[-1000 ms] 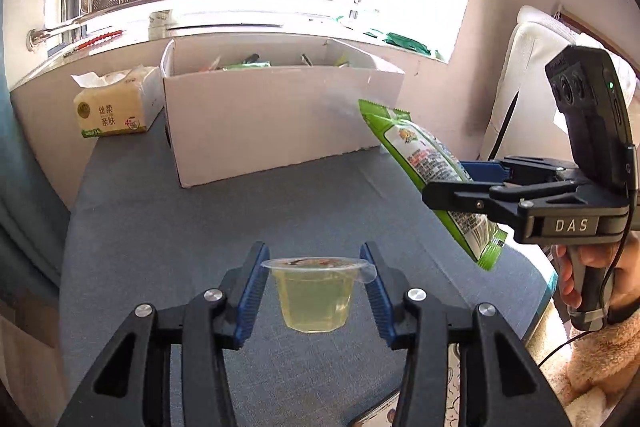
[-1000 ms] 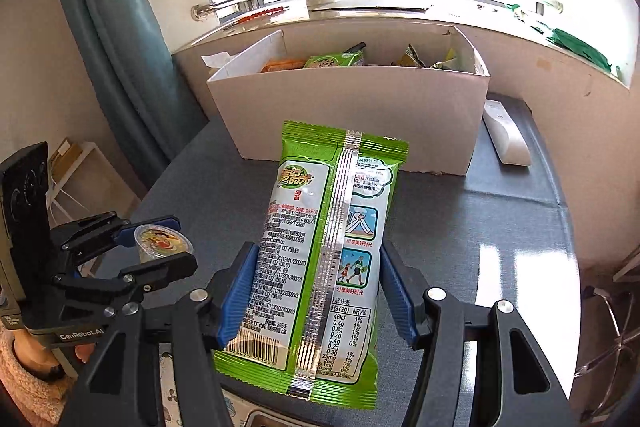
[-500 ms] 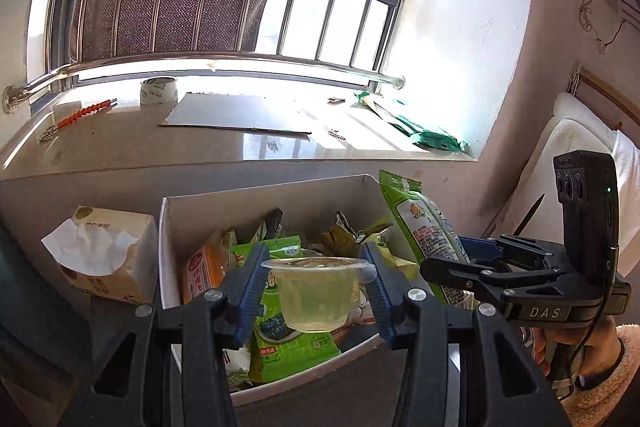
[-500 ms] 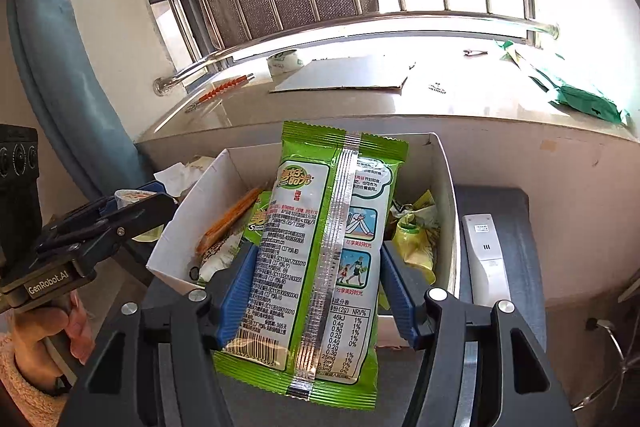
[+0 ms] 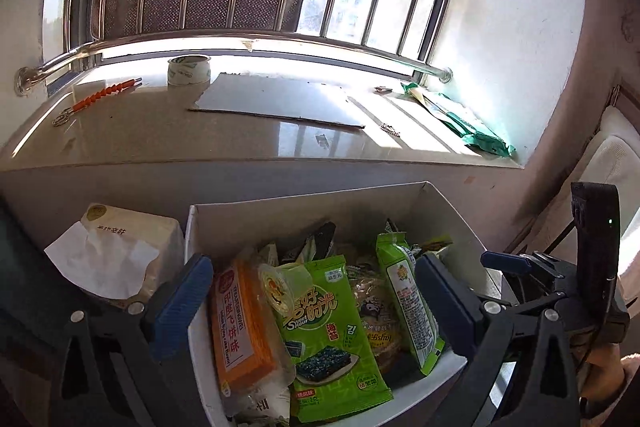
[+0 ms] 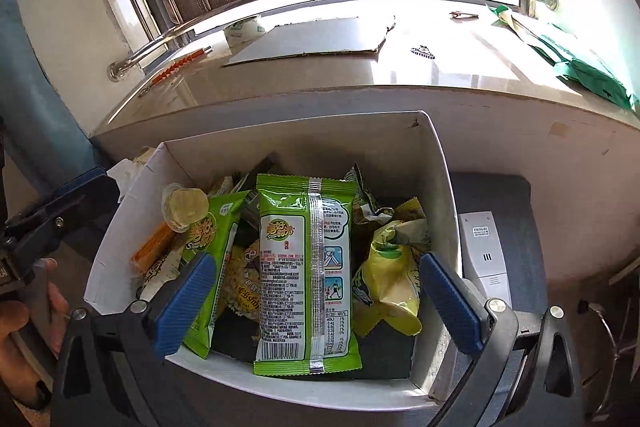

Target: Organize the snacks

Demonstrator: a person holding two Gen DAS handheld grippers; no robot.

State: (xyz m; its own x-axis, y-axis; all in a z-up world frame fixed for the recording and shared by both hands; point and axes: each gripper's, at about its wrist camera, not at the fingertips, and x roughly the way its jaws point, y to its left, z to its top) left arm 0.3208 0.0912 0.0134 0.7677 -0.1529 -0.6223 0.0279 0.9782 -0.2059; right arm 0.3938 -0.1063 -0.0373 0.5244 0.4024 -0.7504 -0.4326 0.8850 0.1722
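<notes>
Both grippers hang over the white cardboard box [image 6: 436, 163], their ribbed blue pads spread wide and holding nothing. The left gripper [image 5: 316, 303] frames the box's left half, where the small clear plastic jelly cup [image 5: 286, 285] lies tipped on its side, its foil lid facing the camera, resting on a glossy green seaweed packet [image 5: 332, 339] and touching the orange wafer pack [image 5: 240, 327] in its clear film beside it. In the right wrist view the right gripper [image 6: 320, 303] straddles the long green snack bag [image 6: 306, 267], which lies in the box with its crimped back seam up and its lower end on the near rim. A crumpled yellow-green bag [image 6: 390, 279] sits just right of it. Outside the box, a soft tissue pack [image 5: 120, 251] stands at its left and a white remote [image 6: 486, 247] lies on the grey fabric surface at its right.
</notes>
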